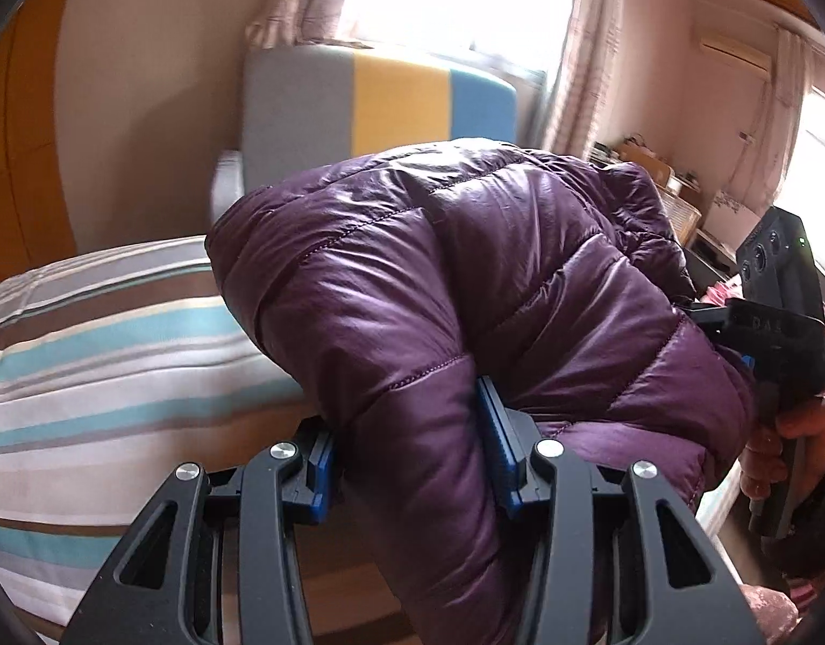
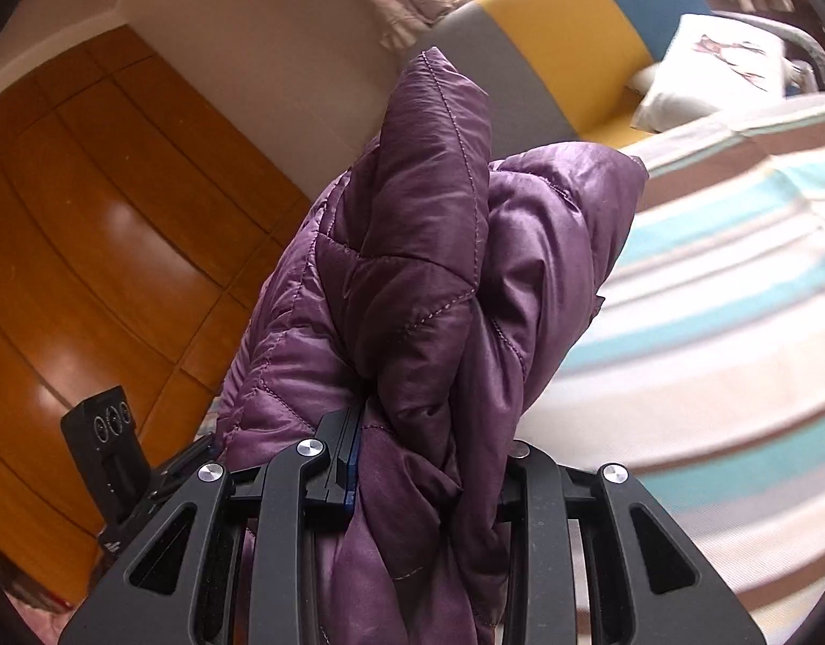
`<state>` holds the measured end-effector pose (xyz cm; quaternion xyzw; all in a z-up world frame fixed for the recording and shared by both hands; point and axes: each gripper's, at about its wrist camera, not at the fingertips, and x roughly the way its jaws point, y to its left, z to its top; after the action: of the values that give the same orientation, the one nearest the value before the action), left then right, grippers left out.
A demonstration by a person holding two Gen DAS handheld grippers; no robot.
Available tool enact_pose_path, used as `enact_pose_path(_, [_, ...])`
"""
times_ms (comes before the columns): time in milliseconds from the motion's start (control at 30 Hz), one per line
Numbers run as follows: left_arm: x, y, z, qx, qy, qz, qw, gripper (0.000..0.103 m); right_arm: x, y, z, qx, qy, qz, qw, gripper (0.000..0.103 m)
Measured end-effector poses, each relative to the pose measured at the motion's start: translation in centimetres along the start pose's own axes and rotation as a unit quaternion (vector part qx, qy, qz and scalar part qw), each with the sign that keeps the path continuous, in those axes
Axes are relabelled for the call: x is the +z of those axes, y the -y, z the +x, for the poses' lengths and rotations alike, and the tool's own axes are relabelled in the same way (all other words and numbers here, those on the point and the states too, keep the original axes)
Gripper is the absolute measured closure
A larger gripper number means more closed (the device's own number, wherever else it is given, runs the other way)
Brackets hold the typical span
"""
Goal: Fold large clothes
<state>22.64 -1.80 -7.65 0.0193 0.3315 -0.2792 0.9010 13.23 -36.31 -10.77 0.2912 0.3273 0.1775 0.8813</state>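
Observation:
A shiny purple quilted puffer jacket (image 1: 445,279) hangs in the air above the striped bed (image 1: 90,344), bunched between both grippers. My left gripper (image 1: 407,446) is shut on a thick fold of it between its blue pads. My right gripper (image 2: 428,462) is shut on another bunched fold of the jacket (image 2: 428,269), which rises in front of the lens. The right gripper also shows at the right edge of the left wrist view (image 1: 778,322), held by a hand. The left gripper's body shows at the lower left of the right wrist view (image 2: 111,451).
The bed has a striped cover in white, turquoise and brown (image 2: 735,322). A grey, yellow and blue headboard (image 1: 380,102) stands behind it, with a white pillow (image 2: 713,70). A wooden wardrobe (image 2: 90,247) is on the left. A cluttered desk (image 1: 660,183) stands by the window.

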Motion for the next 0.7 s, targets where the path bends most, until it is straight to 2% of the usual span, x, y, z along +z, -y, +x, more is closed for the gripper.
enact_pose_path(167, [0.1, -5.2, -0.1, 0.040, 0.006, -0.022, 0.9989, 0.058, 0.5, -2.3, 4.9, 0.014, -0.010, -0.018, 1.000, 0.074])
enact_pose_path(267, [-0.5, -9.0, 0.5, 0.066, -0.006, -0.044, 0.9968, 0.058, 0.3, -3.3, 8.5, 0.016, -0.027, -0.027, 0.999, 0.074])
enact_pose_path(333, [-1.7, -11.3, 1.3, 0.081, -0.026, -0.070, 0.9939, 0.054, 0.0, -4.1, 11.1, -0.004, -0.047, -0.037, 0.998, 0.071])
enact_pose_path(400, [-3.3, -13.3, 1.3, 0.071, -0.019, -0.110, 0.9912, 0.050, -1.0, -3.8, 12.8, -0.023, -0.056, -0.030, 0.998, 0.068])
enact_pose_path(500, [-4.3, -13.2, 0.8, 0.075, -0.006, -0.121, 0.9898, 0.043, -1.4, -3.4, 12.9, -0.046, -0.047, -0.025, 0.997, 0.058])
enact_pose_path(600, [-4.5, -12.2, 0.1, 0.093, -0.002, -0.124, 0.9879, 0.038, -1.6, -3.6, 10.7, -0.069, -0.043, -0.025, 0.996, 0.047])
enact_pose_path(667, [-4.5, -11.6, -0.6, 0.109, 0.000, -0.130, 0.9855, 0.036, -1.9, -3.9, 9.0, -0.068, -0.034, -0.023, 0.997, 0.047])
enact_pose_path(700, [-4.6, -11.4, -1.2, 0.115, 0.002, -0.133, 0.9844, 0.036, -2.2, -3.9, 8.2, -0.074, -0.031, -0.022, 0.997, 0.041])
